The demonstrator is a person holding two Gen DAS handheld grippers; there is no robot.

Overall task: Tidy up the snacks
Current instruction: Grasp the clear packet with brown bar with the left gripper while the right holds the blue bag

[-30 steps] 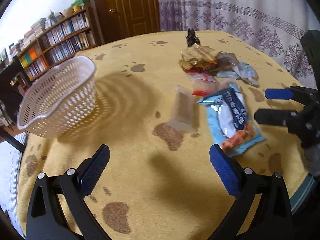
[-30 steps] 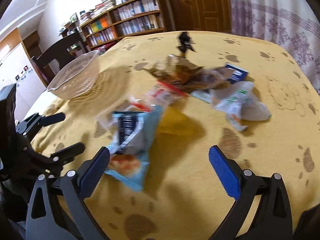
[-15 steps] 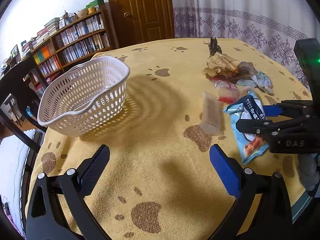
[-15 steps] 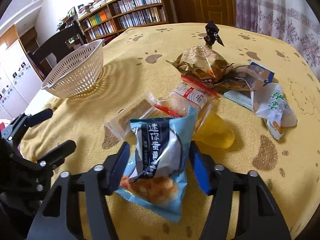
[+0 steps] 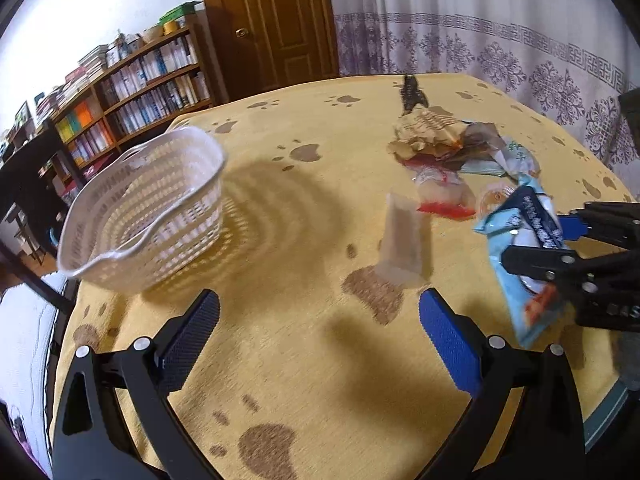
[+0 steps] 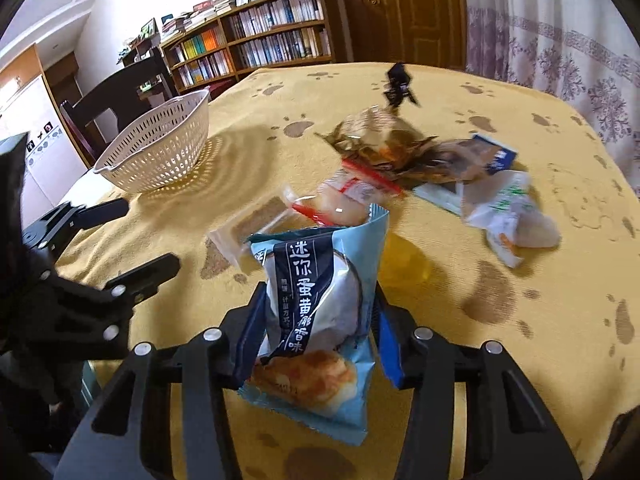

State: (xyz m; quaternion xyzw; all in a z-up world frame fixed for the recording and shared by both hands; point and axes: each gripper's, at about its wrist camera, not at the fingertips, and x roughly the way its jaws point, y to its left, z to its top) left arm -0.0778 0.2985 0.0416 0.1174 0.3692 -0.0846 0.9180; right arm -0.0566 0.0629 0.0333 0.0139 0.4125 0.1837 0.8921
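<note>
Right wrist view: the right gripper [image 6: 318,330] is clamped on a light-blue snack packet [image 6: 316,320] printed with Chinese characters, its two blue-padded fingers pressing the packet's sides at lower centre of the frame. The packet's long axis runs along the fingers, its serrated top edge pointing away from the camera toward the heap of snacks, its lower end (showing a picture of a golden pastry) hanging nearest the lens. It appears raised off the yellow paw-print tablecloth [image 6: 520,340], though the gap cannot be judged.

Just beyond it, a clear-wrapped bar [image 6: 256,220] lies at centre, running from lower left to upper right, next to a red-trimmed clear packet [image 6: 352,196]. A pile of crinkled brown wrappers [image 6: 392,148] sits above, with a white and green packet [image 6: 508,212] at right. A white perforated basket [image 6: 160,152] stands at upper left, well apart from the snacks. A small black figure [image 6: 398,84] stands at upper centre.

Left wrist view: the left gripper [image 5: 316,332] hangs over bare cloth at lower centre, its blue pads spread wide with nothing between them. The basket [image 5: 152,216] is at left; the held packet [image 5: 524,252] and right gripper [image 5: 560,240] show at the right edge.
</note>
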